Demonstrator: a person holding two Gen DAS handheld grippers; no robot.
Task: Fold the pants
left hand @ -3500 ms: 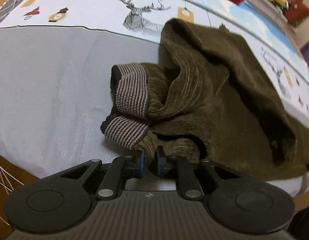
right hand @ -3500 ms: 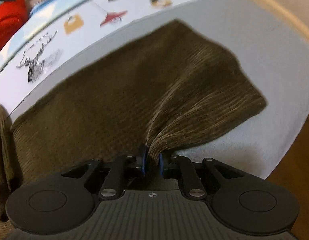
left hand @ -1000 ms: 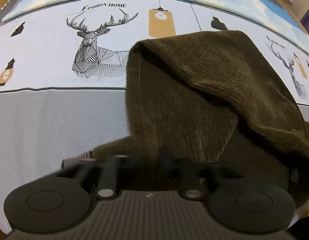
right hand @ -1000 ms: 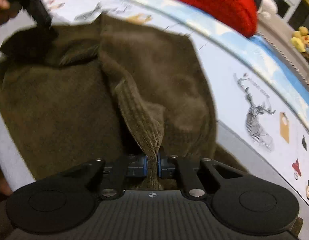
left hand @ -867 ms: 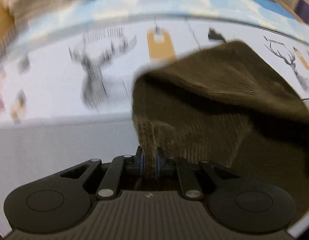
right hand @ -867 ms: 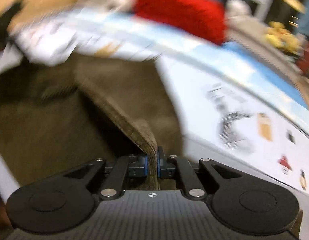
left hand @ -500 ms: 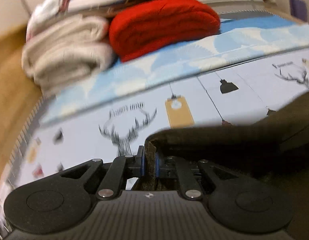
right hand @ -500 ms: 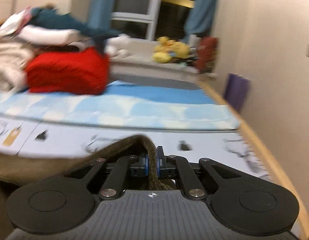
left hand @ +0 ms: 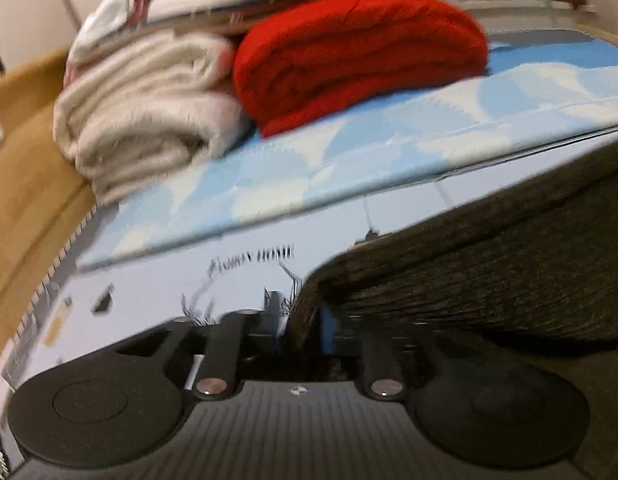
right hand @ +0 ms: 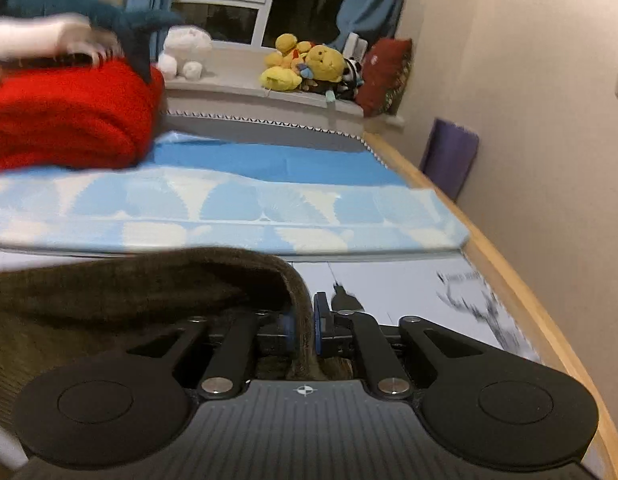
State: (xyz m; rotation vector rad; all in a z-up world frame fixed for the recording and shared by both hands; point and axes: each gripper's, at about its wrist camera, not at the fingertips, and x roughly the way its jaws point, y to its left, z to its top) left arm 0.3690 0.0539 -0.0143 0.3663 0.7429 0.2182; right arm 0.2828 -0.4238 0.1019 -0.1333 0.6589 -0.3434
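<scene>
While both grippers pinch only a thin edge of cloth, I judge slipping to be the main risk. My left gripper has its jaws narrow on a fold of the olive-brown corduroy pants, and my right gripper has its jaws narrow on another rolled edge of them. The left view is smeared by motion, so I cannot tell how deep that bite goes; a quick swing could pull the edge free and drop one corner. Unequal height between my two holds would lay the fold down crooked, and slack cloth sagging between them could bunch underneath.

As for the pants themselves, they look thick and ribbed, heavy enough to drag on a shallow grip. In the left view they spread from the jaws toward 3 o'clock; in the right view they run toward 9 o'clock, raised above the deer-print sheet.

Further off, the blue-and-white mat lies across the bed. Beyond it, at 11 o'clock in the left view, sit a cream blanket and a red blanket; carrying the cloth too far could brush them. Plush toys line the window ledge, well apart.
</scene>
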